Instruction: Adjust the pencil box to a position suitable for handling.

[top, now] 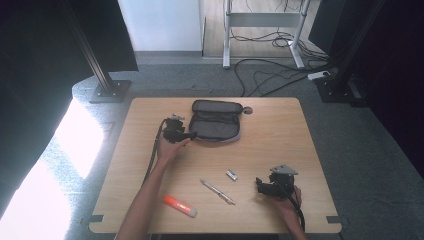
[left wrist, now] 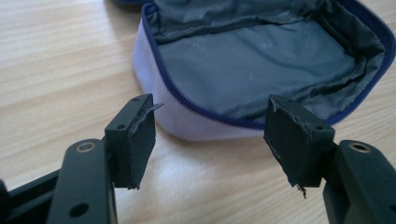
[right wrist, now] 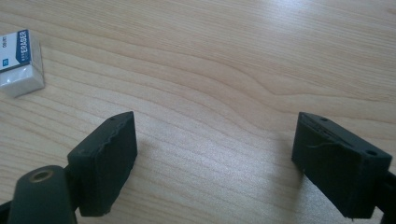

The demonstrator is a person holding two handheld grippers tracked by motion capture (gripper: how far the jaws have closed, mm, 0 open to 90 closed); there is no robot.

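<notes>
A pale wooden table (top: 280, 125) sits on grey carpet, with dark stands at both sides, a white wall behind and loose cables (top: 265, 75) trailing over the floor past the far edge. Up at the far middle of the tabletop lies one pencil case (top: 216, 121), unzipped and folded open, its grey lining showing inside a blue zip in the left gripper view. The left gripper (top: 191, 135) is right at the case's near left corner, jaws spread wide with that corner's rim just ahead of them, nothing pinched. Over on the near right, the right gripper (top: 259, 183) hovers low above bare wood, jaws also held wide apart and gripping nothing. One white eraser (top: 231, 175) lies just left of it, then one pen (top: 218, 192), then one orange marker (top: 180, 206) near the front edge. That makes four things and two grippers. The table's right half, the far corners and the left margin are free wood.
</notes>
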